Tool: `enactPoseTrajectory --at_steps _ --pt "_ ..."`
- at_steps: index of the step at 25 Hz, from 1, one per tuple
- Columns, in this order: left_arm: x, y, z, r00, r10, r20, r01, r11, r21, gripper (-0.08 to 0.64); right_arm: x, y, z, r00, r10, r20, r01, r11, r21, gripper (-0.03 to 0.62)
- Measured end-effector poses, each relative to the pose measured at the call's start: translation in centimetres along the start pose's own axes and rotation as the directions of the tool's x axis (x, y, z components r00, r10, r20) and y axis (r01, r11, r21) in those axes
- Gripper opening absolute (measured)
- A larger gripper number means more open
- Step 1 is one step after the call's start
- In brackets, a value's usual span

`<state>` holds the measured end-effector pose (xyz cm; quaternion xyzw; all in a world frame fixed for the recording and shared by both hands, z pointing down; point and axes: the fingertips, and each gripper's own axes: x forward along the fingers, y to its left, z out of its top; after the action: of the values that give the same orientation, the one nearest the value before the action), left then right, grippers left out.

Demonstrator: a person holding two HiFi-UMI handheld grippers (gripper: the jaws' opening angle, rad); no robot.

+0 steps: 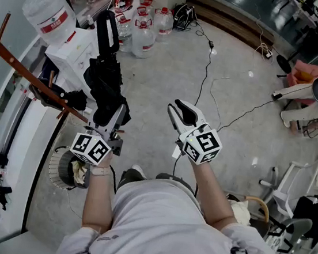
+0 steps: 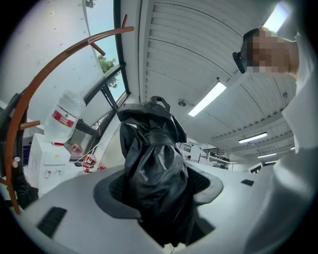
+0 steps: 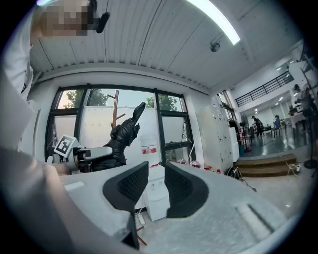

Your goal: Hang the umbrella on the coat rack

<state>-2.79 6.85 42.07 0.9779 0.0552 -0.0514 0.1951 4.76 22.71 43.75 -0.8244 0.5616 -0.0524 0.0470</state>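
Observation:
A black folded umbrella (image 1: 104, 67) (image 2: 153, 163) sticks out forward from my left gripper (image 1: 107, 112) (image 2: 160, 184), whose jaws are shut on its lower part. Its wrist strap loop (image 2: 158, 102) shows at the far tip. The brown wooden coat rack (image 1: 21, 69) (image 2: 47, 69) stands just left of the umbrella, one curved arm sweeping past it. My right gripper (image 1: 182, 114) (image 3: 156, 184) hovers to the right, level, its jaws a narrow gap apart with nothing between them. The right gripper view shows the umbrella (image 3: 124, 133) raised toward the rack's post (image 3: 117, 101).
A white water dispenser (image 1: 71, 45) with a large bottle (image 1: 48, 13) stands by the window behind the rack. Several water jugs (image 1: 142, 25) sit on the floor beyond. Cables (image 1: 208, 72) trail across the floor. A round wire basket (image 1: 60, 168) lies near my left foot.

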Motion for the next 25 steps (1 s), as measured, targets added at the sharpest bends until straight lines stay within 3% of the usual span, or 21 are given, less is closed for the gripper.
enactPoseTrajectory --at_steps 10,16,25 --pt "-0.4 0.0 0.0 1.000 -0.021 -0.001 0.021 1.000 -0.015 0.264 0.8 0.0 -0.9 1.000 0.009 0.010 -0.009 1.000 0.020 0.106" --pt "-1.7 5.0 1.7 0.999 -0.038 0.014 0.038 0.998 -0.044 0.264 5.4 2.2 -2.2 1.000 -0.017 -0.007 0.017 0.999 0.037 0.106" --pt "0.3 9.3 2.7 0.999 -0.038 -0.001 0.038 0.997 -0.060 0.264 9.9 -0.5 -3.3 0.998 -0.062 -0.032 0.065 0.995 0.082 0.106"
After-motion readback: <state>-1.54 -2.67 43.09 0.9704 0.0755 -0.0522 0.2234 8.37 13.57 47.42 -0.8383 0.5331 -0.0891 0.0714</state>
